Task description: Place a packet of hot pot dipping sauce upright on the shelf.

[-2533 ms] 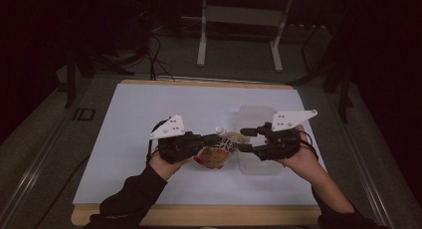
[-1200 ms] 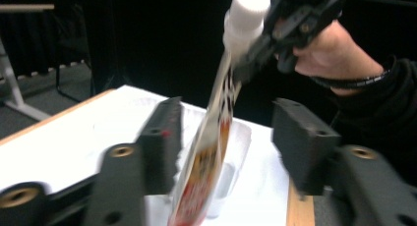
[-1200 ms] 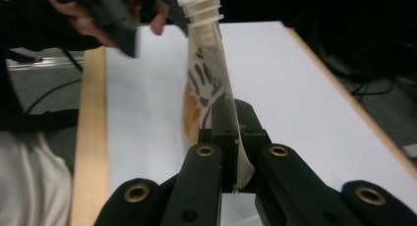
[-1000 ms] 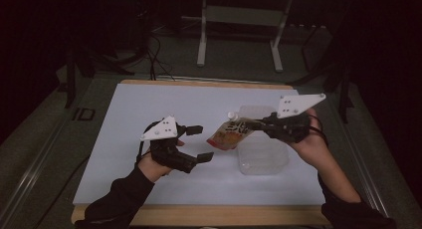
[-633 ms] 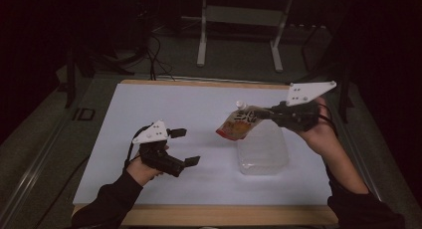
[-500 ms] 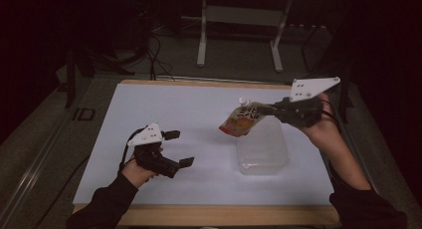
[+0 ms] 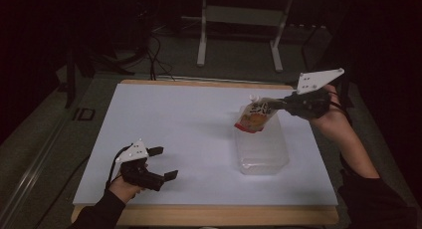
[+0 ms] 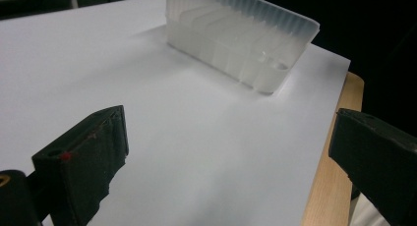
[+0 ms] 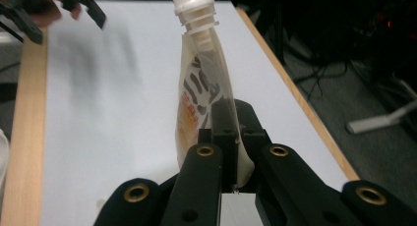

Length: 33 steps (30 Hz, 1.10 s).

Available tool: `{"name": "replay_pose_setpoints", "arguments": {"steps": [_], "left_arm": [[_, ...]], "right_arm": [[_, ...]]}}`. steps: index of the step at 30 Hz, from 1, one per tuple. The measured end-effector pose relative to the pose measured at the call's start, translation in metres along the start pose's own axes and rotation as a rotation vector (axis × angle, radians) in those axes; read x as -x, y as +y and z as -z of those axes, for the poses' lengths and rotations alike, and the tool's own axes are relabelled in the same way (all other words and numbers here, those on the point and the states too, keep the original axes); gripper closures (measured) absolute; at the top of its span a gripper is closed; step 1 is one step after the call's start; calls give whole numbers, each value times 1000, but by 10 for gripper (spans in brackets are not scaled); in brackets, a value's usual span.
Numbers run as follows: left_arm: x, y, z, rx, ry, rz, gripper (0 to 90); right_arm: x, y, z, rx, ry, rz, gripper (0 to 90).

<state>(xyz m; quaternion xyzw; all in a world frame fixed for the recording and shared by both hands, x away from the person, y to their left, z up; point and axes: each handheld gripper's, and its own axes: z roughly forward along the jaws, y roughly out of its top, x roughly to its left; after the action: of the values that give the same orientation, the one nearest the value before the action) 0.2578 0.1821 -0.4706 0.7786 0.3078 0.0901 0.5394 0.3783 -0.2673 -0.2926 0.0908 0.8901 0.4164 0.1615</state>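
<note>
Pouch: soft orange-and-white spouted drink pouch (image 7: 255, 116), in the air above the clear ribbed plastic tub (image 7: 262, 148) near the counter's (image 7: 179, 119) right edge.
Right gripper (image 7: 278, 104): fingers clamped on the pouch's flat bottom seam.
Left gripper (image 7: 163, 163): fingers apart, empty, near the front-left corner.
Handling: likely light, floppy, slippery film; seam or stiff spout neck grips best.

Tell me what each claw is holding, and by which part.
Right claw pinches the spouted drink pouch by its flat edge opposite the cap. Left claw is open, holding nothing.

Black two-jaw claws (image 7: 163, 163), brass screw inserts, grey three-cornered top plates (image 7: 319, 79), dark sleeves (image 7: 370, 199).
</note>
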Motion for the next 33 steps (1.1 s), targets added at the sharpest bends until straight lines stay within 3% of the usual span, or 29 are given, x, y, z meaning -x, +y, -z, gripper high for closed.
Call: {"name": "replay_pose_setpoints", "arguments": {"steps": [8,18,33], "left_arm": [[-2,-6,0,19,-5,19,19],[-7,-9,1,29,-3,46,19],[-11,-10,2,37,-3,55,19]], "right_arm": [[13,-9,-9,-71,-9,7,900],[21,-21,-27,-151,-15,52,900],[30,-32,-43,-258,-31,57,900]]}}
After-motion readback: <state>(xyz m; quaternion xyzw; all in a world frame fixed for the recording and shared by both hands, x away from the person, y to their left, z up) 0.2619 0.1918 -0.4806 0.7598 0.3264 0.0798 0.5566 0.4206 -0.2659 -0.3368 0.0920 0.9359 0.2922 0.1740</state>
